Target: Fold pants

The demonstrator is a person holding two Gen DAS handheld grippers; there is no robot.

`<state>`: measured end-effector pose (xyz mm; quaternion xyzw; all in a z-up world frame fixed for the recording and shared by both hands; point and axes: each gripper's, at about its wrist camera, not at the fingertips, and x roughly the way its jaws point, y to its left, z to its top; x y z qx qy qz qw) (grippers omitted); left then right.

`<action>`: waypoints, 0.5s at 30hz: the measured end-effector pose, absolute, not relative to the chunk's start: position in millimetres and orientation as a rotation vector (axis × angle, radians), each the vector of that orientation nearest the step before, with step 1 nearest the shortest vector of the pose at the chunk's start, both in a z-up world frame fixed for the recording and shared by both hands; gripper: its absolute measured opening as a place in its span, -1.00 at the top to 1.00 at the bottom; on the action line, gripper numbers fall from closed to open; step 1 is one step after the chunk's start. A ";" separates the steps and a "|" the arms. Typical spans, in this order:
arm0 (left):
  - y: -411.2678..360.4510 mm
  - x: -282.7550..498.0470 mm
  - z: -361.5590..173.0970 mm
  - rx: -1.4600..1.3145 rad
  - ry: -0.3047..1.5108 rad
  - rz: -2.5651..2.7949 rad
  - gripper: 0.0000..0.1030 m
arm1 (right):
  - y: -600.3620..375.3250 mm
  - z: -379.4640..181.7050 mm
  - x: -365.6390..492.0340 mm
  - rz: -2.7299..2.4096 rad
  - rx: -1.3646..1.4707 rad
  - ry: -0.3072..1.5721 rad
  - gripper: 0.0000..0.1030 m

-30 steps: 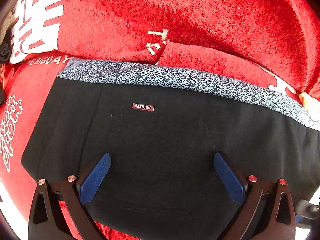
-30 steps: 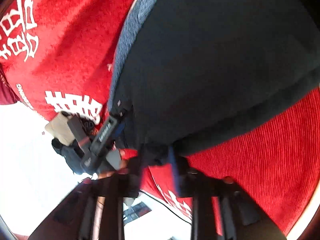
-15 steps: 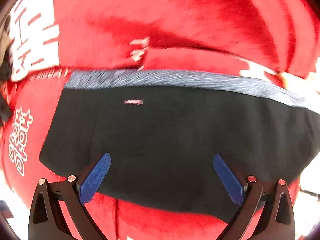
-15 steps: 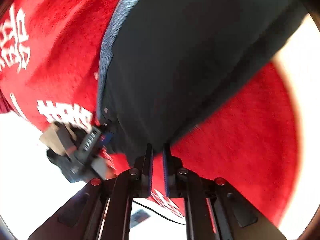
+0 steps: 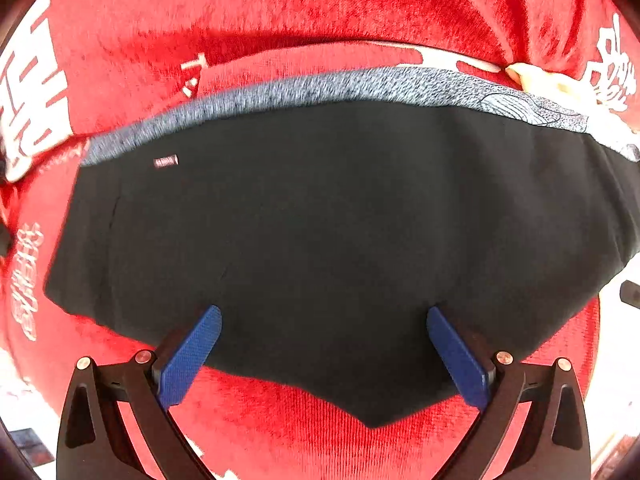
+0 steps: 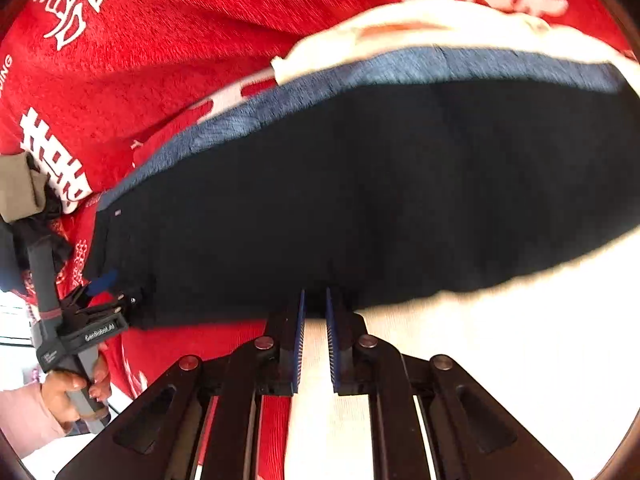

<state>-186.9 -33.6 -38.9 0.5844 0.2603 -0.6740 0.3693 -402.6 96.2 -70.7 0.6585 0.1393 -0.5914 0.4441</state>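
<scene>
My right gripper point(image 6: 316, 300) has just been closing, and its pads now sit nearly together on the near hem of the black pants point(image 6: 360, 200), pinching a thin edge of cloth. The pants lie spread across the red blanket point(image 5: 320, 12), grey waistband point(image 5: 320, 88) on the far side, a pale cloth point(image 6: 420, 28) just beyond it. My left gripper point(image 5: 324, 344) hangs over the near part of the pants with its blue pads point(image 5: 188, 356) wide apart, nothing between them.

To do this fold well, I judge the left needs its own bite first — come down on the near edge, well apart from the right, and pinch through all layers. Then I'd lift both corners evenly and carry them toward the waistband, keeping the edge taut between the grippers so the cloth doesn't sag or bunch.

The risk I see is the right's thin grip slipping — so no jerking.
</scene>
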 end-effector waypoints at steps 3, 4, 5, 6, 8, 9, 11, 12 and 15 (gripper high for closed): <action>-28.8 -208.5 -20.2 1.473 0.661 -1.785 -1.00 | 105.9 -67.1 -407.3 -1.474 1.683 0.334 0.74; -26.1 -219.1 -15.1 1.470 0.664 -1.806 -1.00 | 112.8 -62.7 -416.0 -1.488 1.683 0.314 0.74; -22.8 -226.4 -11.2 1.470 0.666 -1.826 -1.00 | 117.9 -57.4 -425.2 -1.507 1.675 0.294 0.72; -18.0 -242.1 -10.0 1.480 0.662 -1.846 -1.00 | 123.5 -53.5 -433.9 -1.528 1.666 0.285 0.67; -12.8 -269.3 -12.9 1.504 0.643 -1.868 -1.00 | 132.5 -43.9 -455.3 -1.596 1.651 0.267 0.31; -6.3 -283.9 -13.3 1.511 0.634 -1.878 -1.00 | 136.5 -41.3 -466.9 -1.624 1.649 0.254 0.25; 8.4 -313.3 -15.8 1.513 0.628 -1.899 -1.00 | 144.7 -39.3 -494.2 -1.679 1.667 0.225 0.24; 10.3 -325.6 -17.5 1.510 0.632 -1.909 -1.00 | 150.1 -39.4 -508.6 -1.707 1.680 0.206 0.24; 18.6 -363.3 -24.0 1.513 0.637 -1.922 -1.00 | 172.4 -41.0 -549.9 -1.761 1.728 0.116 0.24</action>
